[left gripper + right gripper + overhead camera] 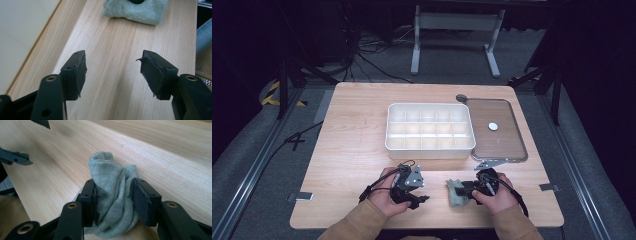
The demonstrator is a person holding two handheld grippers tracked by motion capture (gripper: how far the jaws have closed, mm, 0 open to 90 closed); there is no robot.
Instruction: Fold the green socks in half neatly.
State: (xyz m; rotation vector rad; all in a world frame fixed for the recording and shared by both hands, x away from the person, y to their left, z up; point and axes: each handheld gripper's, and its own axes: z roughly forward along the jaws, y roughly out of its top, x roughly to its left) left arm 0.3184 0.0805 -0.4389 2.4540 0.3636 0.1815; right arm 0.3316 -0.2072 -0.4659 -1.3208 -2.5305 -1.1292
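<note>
A crumpled grey-green cloth (455,194) lies near the table's front edge, right of centre. My right gripper (462,190) points left at it, and in the right gripper view the cloth (110,175) is bunched upright between the two jaws of that gripper (113,193), both pads against its sides. My left gripper (421,192) sits a short way to the left, apart from the cloth. Its jaws (113,72) stand wide open over bare wood, with the cloth (136,10) farther ahead.
A white compartment box (430,150) stands mid-table behind the hands. To its right lies a brown tray with a metal rim (520,145) holding a small white disc (493,126). The table's front edge (427,226) runs close under the wrists.
</note>
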